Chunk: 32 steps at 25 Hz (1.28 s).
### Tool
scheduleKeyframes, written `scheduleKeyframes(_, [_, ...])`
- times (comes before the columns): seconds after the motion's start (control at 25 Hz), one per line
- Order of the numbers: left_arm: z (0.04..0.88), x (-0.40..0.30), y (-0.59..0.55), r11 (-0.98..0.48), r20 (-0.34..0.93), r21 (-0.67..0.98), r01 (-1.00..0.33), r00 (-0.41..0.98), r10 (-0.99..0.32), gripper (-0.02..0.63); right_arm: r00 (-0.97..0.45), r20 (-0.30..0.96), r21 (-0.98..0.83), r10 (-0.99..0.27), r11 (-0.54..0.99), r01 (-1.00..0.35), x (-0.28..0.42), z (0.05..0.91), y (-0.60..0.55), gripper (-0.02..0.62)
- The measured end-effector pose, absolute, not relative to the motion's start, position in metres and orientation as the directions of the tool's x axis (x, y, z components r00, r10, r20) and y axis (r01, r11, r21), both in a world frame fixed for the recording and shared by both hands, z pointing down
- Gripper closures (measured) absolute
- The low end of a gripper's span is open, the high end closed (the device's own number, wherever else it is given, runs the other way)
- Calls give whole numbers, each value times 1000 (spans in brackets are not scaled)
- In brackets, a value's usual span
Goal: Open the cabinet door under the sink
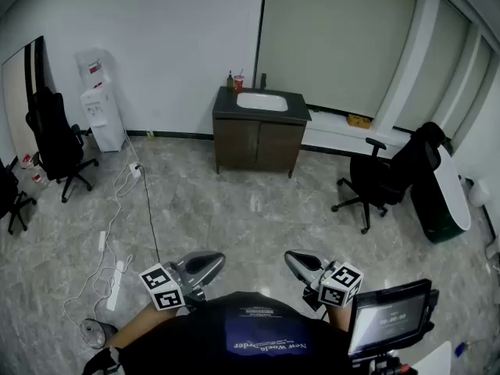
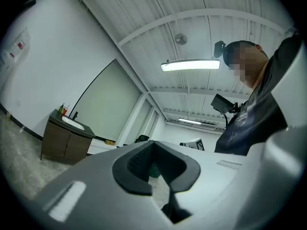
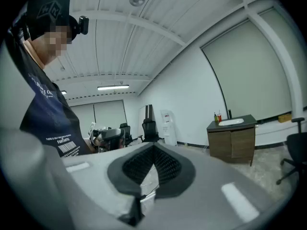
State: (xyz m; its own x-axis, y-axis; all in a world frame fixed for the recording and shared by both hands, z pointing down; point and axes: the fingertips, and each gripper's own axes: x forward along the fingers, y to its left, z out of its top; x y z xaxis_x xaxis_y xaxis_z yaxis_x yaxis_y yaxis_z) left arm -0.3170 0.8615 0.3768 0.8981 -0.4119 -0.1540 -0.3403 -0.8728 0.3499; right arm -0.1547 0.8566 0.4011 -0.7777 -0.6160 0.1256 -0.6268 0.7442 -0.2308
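Floor [image 1: 234, 217]: grey marbled tile, a wide bare stretch between the fingers and the task's furniture.
Sink cabinet [image 1: 258, 135]: dark wood, against the far wall, well apart from and straight ahead of both sets of fingers; seen small off to the left beyond the left fingers and off to the right beyond the right fingers in the gripper views.
Cabinet doors [image 1: 258, 144]: two side by side under the worktop, both shut flush, nothing touching them.
Sink basin [image 1: 262, 101]: white, sunk in the dark worktop [image 1: 297, 116], with a bottle [image 1: 230, 82] and a red cup [image 1: 239, 83] at its back left corner.
Left gripper [image 1: 217, 259]: held low near the body, fingers [image 2: 139, 169] pressed together, nothing between them.
Right gripper [image 1: 291, 258]: level beside the left one, fingers [image 3: 165, 169] likewise closed tip to tip, empty.
Done so far: nothing visible; apparently only standing facing the cabinet.
Left to do: crossing the floor, bringing fingers to a door's edge or handle, pulling it open.
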Motion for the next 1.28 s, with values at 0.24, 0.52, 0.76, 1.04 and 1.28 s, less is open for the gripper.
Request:
scheduleKeyframes(0.24, [376,-317,860,-875,-151,346,-339,900,-408,606,-780,126,-227,-613,747,-624,-157,399,854,595])
scheduleKeyframes(0.52, [374,-323,859,-876,-153,348,-334,902,-404,606,-782,130,-231,-609,749,-621,-164,397,849,595])
scheduleKeyframes(0.76, [372,-349,846,-872,-163,353,-340,895,-415,606,-784,119,-268,-610,740,-616,-180,392,831,595])
scheduleKeyframes(1.04, [379,-396,835,-864,-172,373,-338,890,-422,606,-758,164,-241,-631,720,-651,-213,399,821,595])
scheduleKeyframes(1.28, [390,-417,819,-868,-167,386,-313,902,-399,606,-737,189,-230,-649,700,-676,-231,406,811,595])
